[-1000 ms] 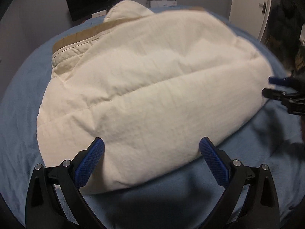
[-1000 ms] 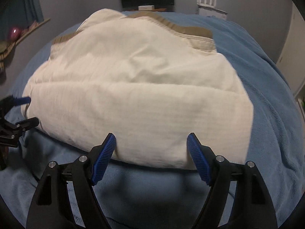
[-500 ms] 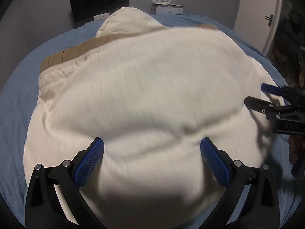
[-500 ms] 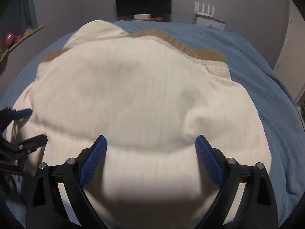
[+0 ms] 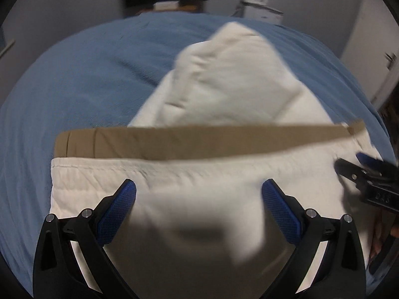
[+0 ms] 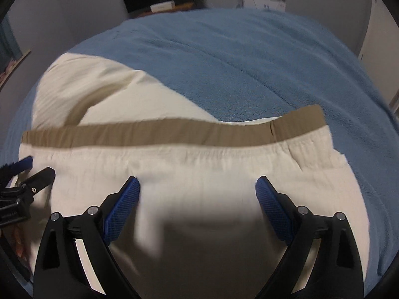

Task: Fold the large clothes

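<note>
Here the cream trousers (image 5: 224, 174) lie folded on the bed's blue blanket (image 5: 74, 87), tan waistband (image 5: 199, 142) running crosswise. My left hand-held gripper (image 5: 199, 194) hovers over the cream cloth, jaws spread, pinching nothing. My right hand-held gripper (image 6: 197, 189) hovers beside it, jaws spread wide after just opening, nothing between them.

The garment (image 5: 224, 186) is cream with a tan band (image 5: 199, 142) across it (faint fine stripes show in the cream cloth). The blanket (image 6: 249, 62) is plain blue. Both grippers have black arms and blue pads (image 6: 122, 204).
</note>
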A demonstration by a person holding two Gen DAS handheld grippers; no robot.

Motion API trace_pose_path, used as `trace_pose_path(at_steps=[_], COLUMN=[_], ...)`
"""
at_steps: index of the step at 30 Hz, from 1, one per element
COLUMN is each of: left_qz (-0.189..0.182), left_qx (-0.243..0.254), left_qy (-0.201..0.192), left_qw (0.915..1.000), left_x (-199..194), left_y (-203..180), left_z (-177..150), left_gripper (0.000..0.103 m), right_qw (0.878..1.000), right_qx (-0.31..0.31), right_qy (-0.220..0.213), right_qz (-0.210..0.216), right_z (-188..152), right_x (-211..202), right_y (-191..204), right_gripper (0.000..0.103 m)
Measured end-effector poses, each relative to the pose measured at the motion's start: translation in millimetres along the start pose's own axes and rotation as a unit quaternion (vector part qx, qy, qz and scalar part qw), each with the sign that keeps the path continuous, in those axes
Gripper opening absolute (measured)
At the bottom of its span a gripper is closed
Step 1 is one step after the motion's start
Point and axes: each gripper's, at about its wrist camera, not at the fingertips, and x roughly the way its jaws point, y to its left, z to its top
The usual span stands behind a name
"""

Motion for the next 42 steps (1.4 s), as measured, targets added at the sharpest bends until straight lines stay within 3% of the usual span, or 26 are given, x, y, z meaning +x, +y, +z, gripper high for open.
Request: trace_pose_path(at_steps=[6,24,28,35,39,42], left_qz=[0.004,0.017,0.020,0.033,0.017,0.018], left_qx=[0.005,0.018,0.016,0.028,0.018,0.035], left_qy=[0.046,0.114,0.100,0.051,0.013,-0.003], left_qw=[0.9989,0.9932,0.9946,0.9977,0.9996,0.9992], left_x=[27.8,84.1,87.7,69.0,33.4,1.1], left_y=[-0.7,-19.8,-30.1,-42.4,-38.2,-37.7], left_z=[8.2,42.4,42.1,34.1,20.4,-3.2], left_gripper=[0.098,0.098,0.098,0.098,0.097,0.097], right_qw=[0.998,0.996,0.996,0.996,0.998,0.999], right_qx=[0.016,0.006,0.008,0.012,0.016,-0.008], right_qy=[0.055,0.092,0.087,0.090,0.057,0.015], right_qz=[0.013,-0.002,-0.003,-0.011,0.035,0.028], right_z=[9.6,8.1,22.9,9.4,2.9,-18.9], right_x=[27.7,53.3,60.4,46.7,11.1,-26.1], right_y=[-8.1,-5.7,0.0,-4.0,-16.6,-26.0], right_gripper=[0.095,0.097,0.097,0.097,0.097,0.097])
